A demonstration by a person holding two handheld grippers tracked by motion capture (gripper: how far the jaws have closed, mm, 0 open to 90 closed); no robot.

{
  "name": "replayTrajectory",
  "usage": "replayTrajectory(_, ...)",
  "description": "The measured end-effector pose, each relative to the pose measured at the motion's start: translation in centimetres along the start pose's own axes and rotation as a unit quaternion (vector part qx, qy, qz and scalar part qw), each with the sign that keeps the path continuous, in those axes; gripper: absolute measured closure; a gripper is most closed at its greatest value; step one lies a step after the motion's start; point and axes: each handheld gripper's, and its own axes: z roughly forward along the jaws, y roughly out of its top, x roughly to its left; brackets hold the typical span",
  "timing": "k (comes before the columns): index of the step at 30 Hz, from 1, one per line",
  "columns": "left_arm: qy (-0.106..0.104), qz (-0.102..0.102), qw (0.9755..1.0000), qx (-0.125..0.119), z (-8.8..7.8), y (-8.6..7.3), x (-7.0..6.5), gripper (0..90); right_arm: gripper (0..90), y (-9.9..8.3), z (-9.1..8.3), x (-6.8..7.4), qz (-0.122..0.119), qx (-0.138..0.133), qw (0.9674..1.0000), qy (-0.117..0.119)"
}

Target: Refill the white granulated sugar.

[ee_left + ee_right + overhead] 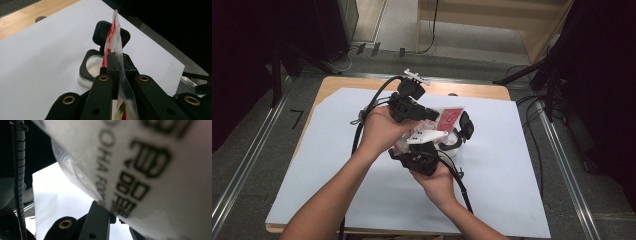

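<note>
A red-and-white plastic packet (449, 118) hangs in the air over the middle of the white sheet (512, 165). My left gripper (430, 115) is shut on its upper edge; in the left gripper view the packet (114, 35) stands edge-on, pinched between the black jaws of the left gripper (115, 63). My right gripper (413, 146) is shut on the packet's lower near side. In the right gripper view the packet (155, 170) looms very close, with blurred black print. Under it sits a small clear container (92, 67) with its black hinged lid (100, 33) flipped open.
The white sheet covers a wooden table (337, 84) with a small hole (40, 18) near its far edge. Black cables (362, 125) trail from both grippers across the sheet. Dark stands and floor rails (562, 165) flank the table.
</note>
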Motion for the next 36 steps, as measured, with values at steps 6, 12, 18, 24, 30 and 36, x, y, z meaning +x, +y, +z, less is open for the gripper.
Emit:
replayTrajectory(6,0.001,0.000,1.0000,0.000,0.2,0.2,0.1,89.0,88.4,0.0,0.0,-0.3,0.002,0.001,1.0000,0.000)
replayTrajectory(12,0.004,0.010,0.9999,0.007,0.5,0.8,-0.1,89.0,88.2,0.2,-0.3,-0.7,0.007,-0.003,1.0000,0.001)
replayTrajectory(18,-0.005,-0.004,0.9998,0.017,1.1,0.6,0.4,89.0,87.8,-0.1,-0.2,-0.9,0.012,0.010,0.9998,0.011)
replayTrajectory(24,-0.014,-0.010,0.9996,0.021,1.0,0.2,0.7,89.0,82.8,-0.4,0.0,-0.6,0.010,0.014,0.9998,0.011)
replayTrajectory(30,-0.021,-0.019,0.9993,0.022,0.5,-0.8,1.1,88.7,78.3,-1.1,0.6,-0.2,0.004,0.022,0.9997,0.012)
replayTrajectory(36,-0.021,-0.026,0.9992,0.022,0.1,-1.8,1.3,88.7,74.9,-2.0,1.0,0.1,-0.003,0.030,0.9995,0.011)
